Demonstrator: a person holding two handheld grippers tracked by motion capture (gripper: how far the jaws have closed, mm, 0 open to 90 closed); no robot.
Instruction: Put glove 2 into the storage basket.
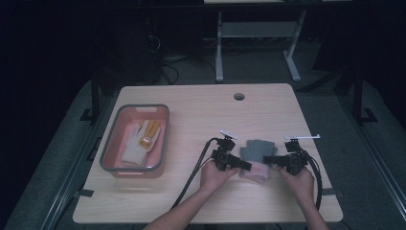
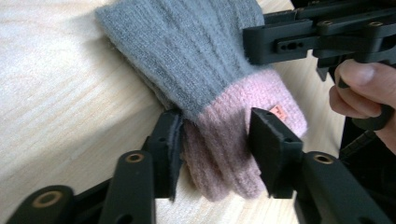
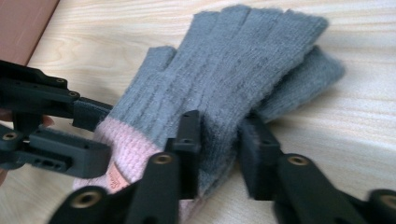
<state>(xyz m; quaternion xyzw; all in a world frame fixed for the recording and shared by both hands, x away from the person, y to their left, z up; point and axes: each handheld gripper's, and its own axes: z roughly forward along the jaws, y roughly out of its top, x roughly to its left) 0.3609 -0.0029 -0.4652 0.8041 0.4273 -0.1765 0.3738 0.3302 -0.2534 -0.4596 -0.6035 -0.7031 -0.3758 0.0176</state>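
A grey knit glove with a pink cuff point(image 1: 257, 152) lies on the wooden table point(image 1: 201, 120), stacked on a second one like it. My left gripper point(image 1: 245, 166) comes at the cuff point(image 2: 224, 140) from the left. Its jaws point(image 2: 215, 140) straddle a bunch of the pink cuff; the fabric fills the gap but looks loose, not squeezed. My right gripper point(image 1: 268, 160) comes in from the right. Its jaws point(image 3: 219, 140) stand on either side of the grey glove's edge point(image 3: 243, 70), with a thin dark gap at one pad. Both are open.
A pink basket with a grey rim point(image 1: 141, 108) stands at the left of the table and holds a white and yellow glove point(image 1: 141, 141). A round cable hole point(image 1: 239, 96) sits near the table's far edge. A desk frame point(image 1: 258, 33) stands beyond.
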